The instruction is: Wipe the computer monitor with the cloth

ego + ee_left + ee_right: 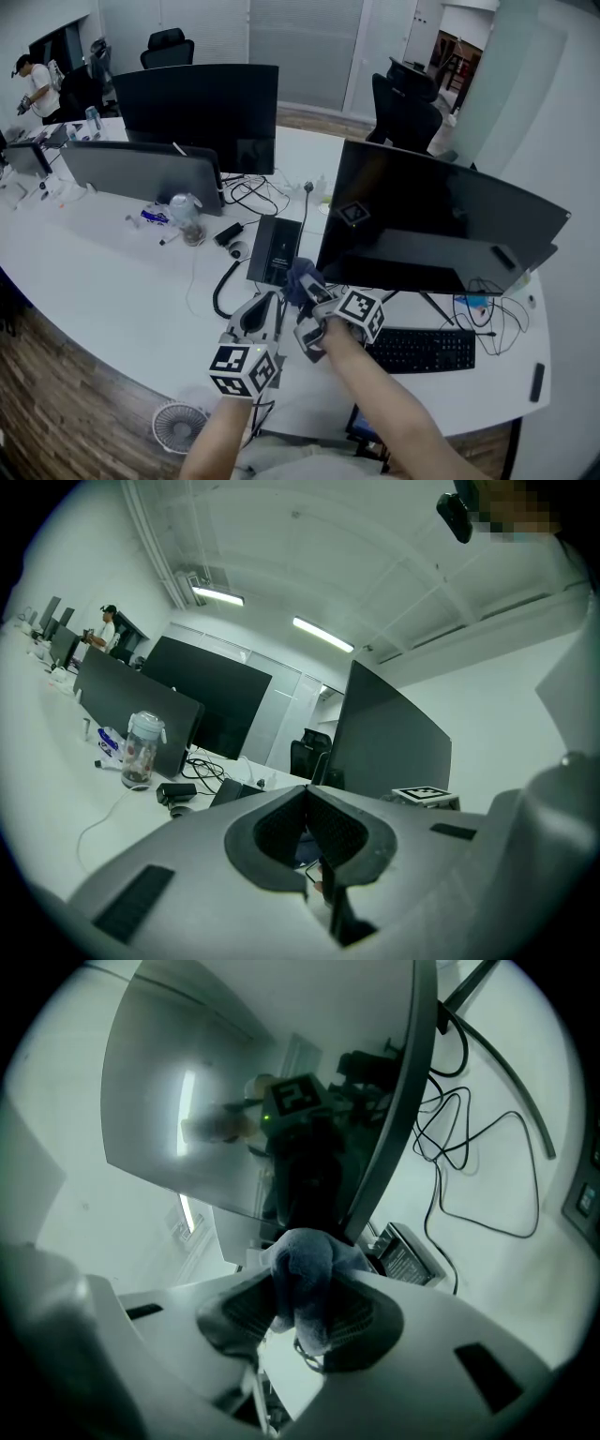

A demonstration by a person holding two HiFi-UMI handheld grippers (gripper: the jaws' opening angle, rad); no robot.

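The dark computer monitor [441,230] stands on the white desk [112,281] at the right. My right gripper [309,292] is shut on a bunched blue-grey cloth [300,277], just off the monitor's lower left corner. In the right gripper view the cloth [305,1274] bulges from between the jaws of my right gripper [300,1290], close under the screen [262,1082], which mirrors the gripper. My left gripper [272,302] sits beside it to the left, shut with nothing held. In the left gripper view the jaws of my left gripper [306,794] meet, with the monitor [389,733] ahead to the right.
A black keyboard [419,349] lies below the monitor, with cables [487,319] to its right. A flat black device [274,251], a clear jar [187,217] and two more monitors [202,112] are to the left. A small fan [178,427] stands on the floor. A person [36,84] is far left.
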